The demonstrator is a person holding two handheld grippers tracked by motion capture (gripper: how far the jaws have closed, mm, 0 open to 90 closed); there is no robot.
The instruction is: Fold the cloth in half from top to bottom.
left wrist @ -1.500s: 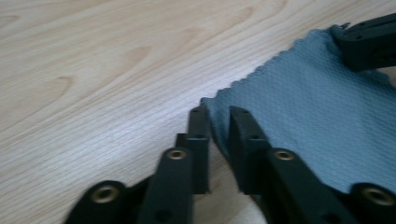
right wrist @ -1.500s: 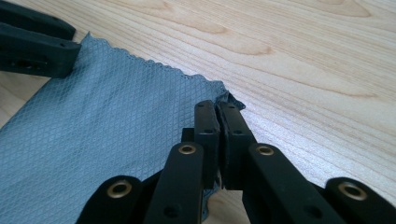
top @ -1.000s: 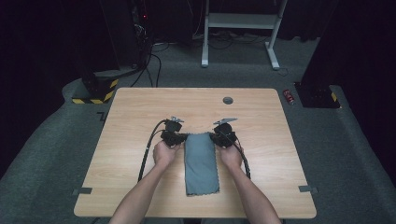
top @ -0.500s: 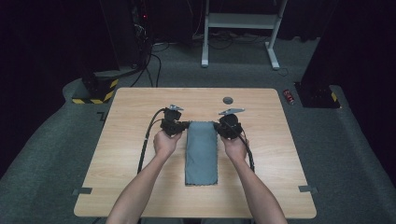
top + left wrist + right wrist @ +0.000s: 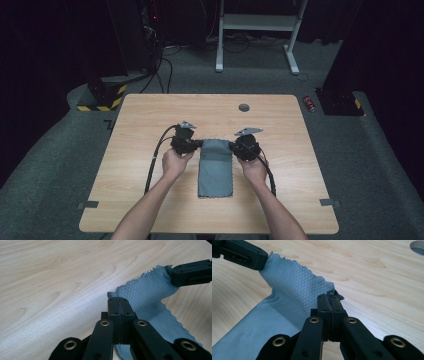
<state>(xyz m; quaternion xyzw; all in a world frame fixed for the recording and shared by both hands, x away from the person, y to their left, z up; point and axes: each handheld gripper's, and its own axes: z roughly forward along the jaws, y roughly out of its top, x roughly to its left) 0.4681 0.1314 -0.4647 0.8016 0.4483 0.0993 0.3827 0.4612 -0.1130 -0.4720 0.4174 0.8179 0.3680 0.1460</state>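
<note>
Two grippers: both clamped on the far edge of one grey cloth, one at each far corner.
Near end of cloth: flat on the wooden table, between the person's forearms.
Left gripper: jaws pressed together, pinching the cloth's far left corner.
Right gripper: jaws pressed together on the far right corner — zigzag hem poking out past the tips.
Far edge of cloth: lifted off the table, stretched between the two grippers.
Farther off: a round grey disc set in the tabletop — well apart from the cloth.
</note>
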